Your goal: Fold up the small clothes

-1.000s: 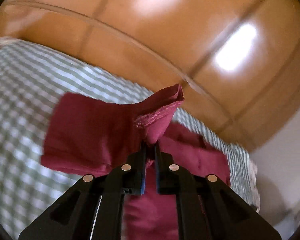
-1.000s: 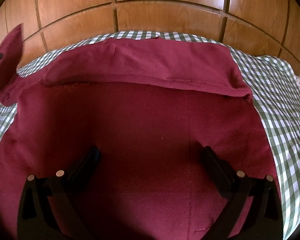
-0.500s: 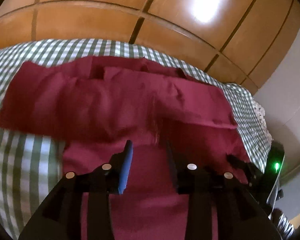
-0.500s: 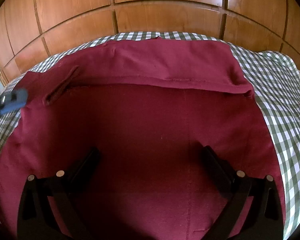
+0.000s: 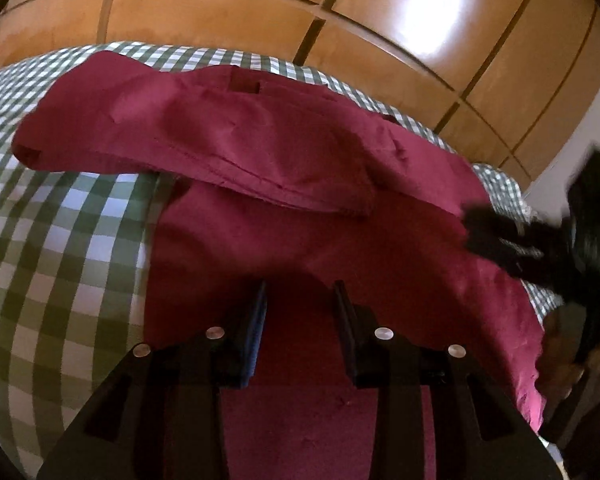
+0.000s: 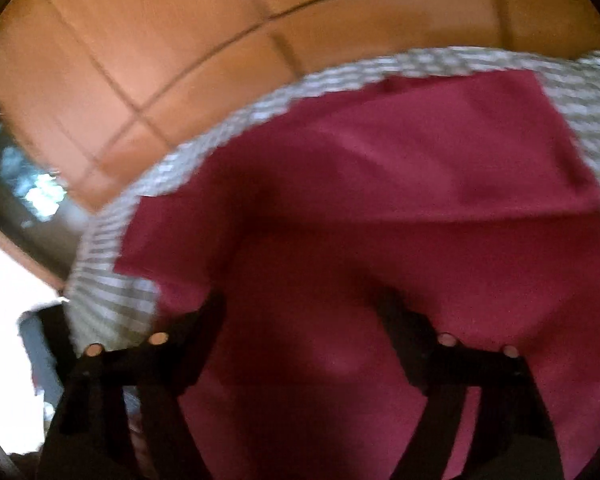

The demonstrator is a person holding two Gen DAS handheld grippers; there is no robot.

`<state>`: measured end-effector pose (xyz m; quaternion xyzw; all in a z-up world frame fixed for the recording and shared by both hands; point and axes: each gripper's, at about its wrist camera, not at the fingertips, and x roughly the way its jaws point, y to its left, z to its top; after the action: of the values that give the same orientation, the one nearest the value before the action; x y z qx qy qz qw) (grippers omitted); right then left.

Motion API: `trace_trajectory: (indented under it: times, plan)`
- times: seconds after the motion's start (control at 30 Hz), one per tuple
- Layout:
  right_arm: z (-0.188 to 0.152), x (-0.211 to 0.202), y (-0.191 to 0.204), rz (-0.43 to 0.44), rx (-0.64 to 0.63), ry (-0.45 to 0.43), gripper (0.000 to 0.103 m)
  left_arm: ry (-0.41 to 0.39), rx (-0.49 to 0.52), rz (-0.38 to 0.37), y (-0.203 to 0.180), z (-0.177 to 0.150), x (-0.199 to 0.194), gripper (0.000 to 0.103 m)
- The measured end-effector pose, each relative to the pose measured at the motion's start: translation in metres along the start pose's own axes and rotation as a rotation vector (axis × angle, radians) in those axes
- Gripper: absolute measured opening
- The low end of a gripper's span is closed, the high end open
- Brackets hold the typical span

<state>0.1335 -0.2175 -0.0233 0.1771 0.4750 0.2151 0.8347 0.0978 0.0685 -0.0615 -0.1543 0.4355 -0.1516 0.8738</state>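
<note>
Both grippers hovering over maroon garment [image 5: 308, 240] on checkered bed [image 5: 60, 248] — left gripper [image 5: 300, 300] fingers spread, empty, right gripper [image 6: 300, 308] fingers closing, nothing pinched

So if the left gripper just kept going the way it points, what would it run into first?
Most likely the red garment lying on the checked cloth. The left gripper points down at its flat lower part, short of the folded-over band, fingers apart with nothing between them. Depth is hard to judge here.

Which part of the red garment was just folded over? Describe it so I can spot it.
Start at the wooden panelled wall, then drop to the green checked cloth below it. On it lies the dark red garment; the folded flap is its far band, a raised second layer with a stitched hem.
</note>
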Motion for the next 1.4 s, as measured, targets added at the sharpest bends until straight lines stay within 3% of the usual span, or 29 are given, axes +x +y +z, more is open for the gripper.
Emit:
trace_trajectory:
  times: [0.07,0.13,0.23,0.33,0.37,0.57,0.7,0.83,0.97,1.27,1.4]
  plan:
    - [0.017,0.028,0.022,0.073,-0.024,0.073,0.07,-0.006,-0.011,-0.014,0.003,0.0,0.0,0.033]
    - [0.026,0.053,0.034,0.074,-0.037,0.119,0.068,-0.011,-0.017,-0.024,0.004,-0.001,-0.001,0.033]
    - [0.035,0.094,0.048,0.062,-0.035,0.199,0.049,-0.012,-0.019,-0.026,0.004,-0.002,0.0,0.033]
    - [0.04,0.107,0.07,0.011,-0.121,0.221,0.005,-0.014,-0.019,-0.026,0.004,-0.001,0.001,0.033]
    - [0.04,0.105,0.075,-0.005,-0.142,0.214,0.005,-0.015,-0.022,-0.03,0.005,-0.001,0.001,0.033]
    - [0.072,0.033,0.096,-0.029,-0.229,-0.017,0.005,-0.017,-0.027,-0.036,0.004,-0.002,-0.002,0.033]
    - [0.094,-0.013,0.081,-0.121,-0.247,-0.162,0.004,-0.017,-0.032,-0.039,0.006,-0.004,-0.005,0.033]
    - [0.102,-0.042,0.042,-0.205,-0.2,-0.226,0.005,-0.016,-0.03,-0.034,0.005,-0.004,-0.007,0.033]
    - [0.101,-0.055,-0.005,-0.275,-0.113,-0.231,0.004,-0.015,-0.025,-0.026,0.005,-0.004,-0.006,0.033]
    - [0.073,-0.04,-0.098,-0.38,0.096,-0.169,0.004,-0.01,-0.005,0.004,-0.001,-0.003,-0.003,0.033]
    - [0.058,-0.028,-0.13,-0.408,0.158,-0.125,0.004,0.049,-0.044,0.026,-0.006,0.01,-0.002,0.033]
